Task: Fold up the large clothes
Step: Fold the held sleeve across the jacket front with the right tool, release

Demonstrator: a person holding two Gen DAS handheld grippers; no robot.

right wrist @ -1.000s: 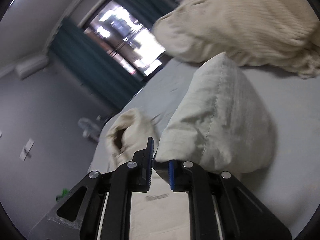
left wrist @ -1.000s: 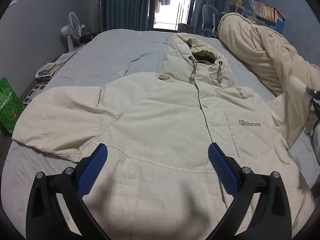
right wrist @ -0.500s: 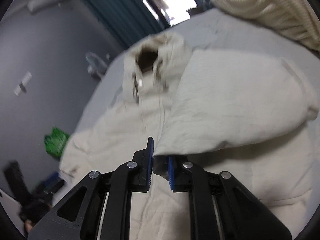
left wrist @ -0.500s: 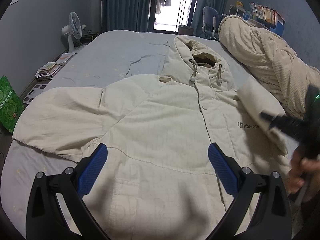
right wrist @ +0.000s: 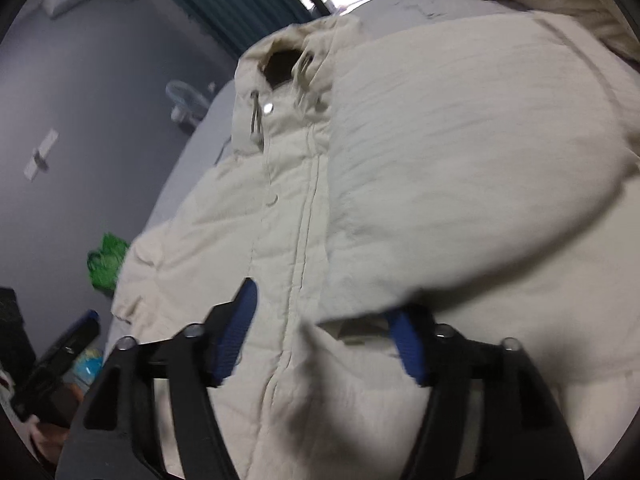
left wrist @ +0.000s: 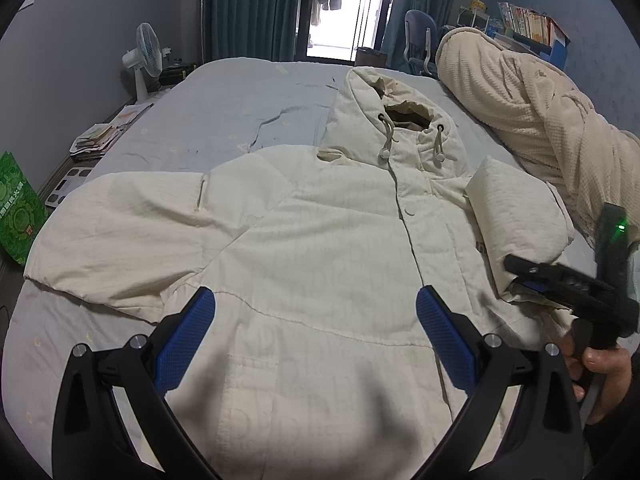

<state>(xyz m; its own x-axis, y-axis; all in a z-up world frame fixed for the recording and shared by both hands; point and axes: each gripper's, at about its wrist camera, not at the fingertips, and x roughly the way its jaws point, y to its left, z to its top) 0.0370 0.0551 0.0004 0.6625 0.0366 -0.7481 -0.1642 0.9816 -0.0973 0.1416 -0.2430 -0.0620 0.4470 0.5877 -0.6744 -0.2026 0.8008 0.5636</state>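
Found a cream quilted hooded jacket (left wrist: 320,240) spread front-up across a pale grey-blue bed sheet (left wrist: 224,112), with its drawstring hood (left wrist: 384,120) toward the window and a heaped fluffy cream blanket (left wrist: 520,112) just beside it. Noted one padded sleeve (left wrist: 516,216) folded inward over the chest, and the other sleeve (left wrist: 120,224) stretched flat toward the bed's edge.

Saw the left gripper (left wrist: 316,300) hanging over the lower front with its blue pads wide apart, touching nothing. Saw the right gripper (right wrist: 322,304) at the folded sleeve's cuff (right wrist: 360,320), jaws just having been opening. The cuff end lay loosely between the pads, not pinched.

Judged the jacket light for its size but bulky, soft and springy. Expected the padding to puff back and a fold to creep open unless pressed down. Judged the outer cloth smooth enough to slide on the sheet when dragged. Reckoned the stitched cuff of the outstretched sleeve the firmest place to pinch next, thinner than the quilted panels. Reckoned the hem corners good for a later fold, one in each gripper.
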